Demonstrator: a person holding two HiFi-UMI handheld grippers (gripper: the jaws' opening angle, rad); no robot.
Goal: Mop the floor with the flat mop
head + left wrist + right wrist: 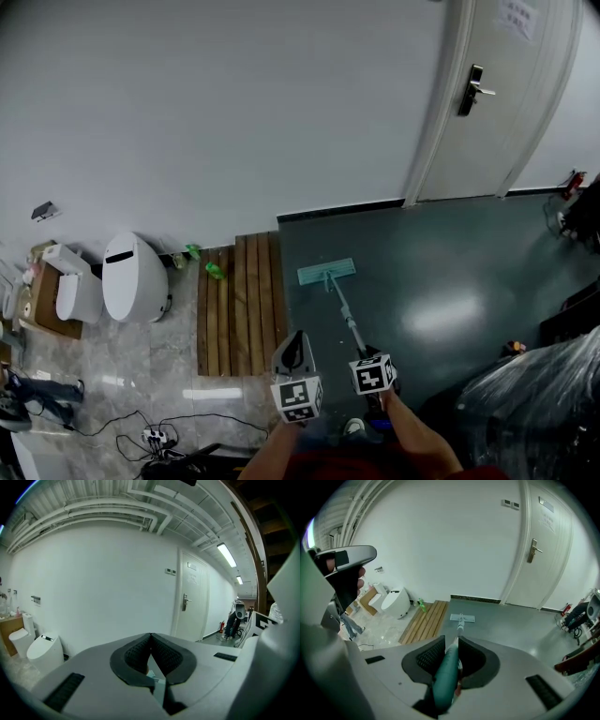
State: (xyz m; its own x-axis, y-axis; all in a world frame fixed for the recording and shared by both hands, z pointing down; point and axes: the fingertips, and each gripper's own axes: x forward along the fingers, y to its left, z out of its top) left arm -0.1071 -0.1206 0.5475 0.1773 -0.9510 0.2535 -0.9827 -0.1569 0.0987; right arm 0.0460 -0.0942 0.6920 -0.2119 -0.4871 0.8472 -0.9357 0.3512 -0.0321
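Teal mop handle (pixel 443 680) sits in right tool (pixel 451 639), apparently clamped.

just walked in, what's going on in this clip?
A person is mopping with two handheld grippers. The right gripper is shut on the teal handle of the flat mop. The mop's head lies flat on the dark floor, beside the wooden slat platform and short of the closed door. The left gripper has its fingers together on nothing, off to the side of the handle.
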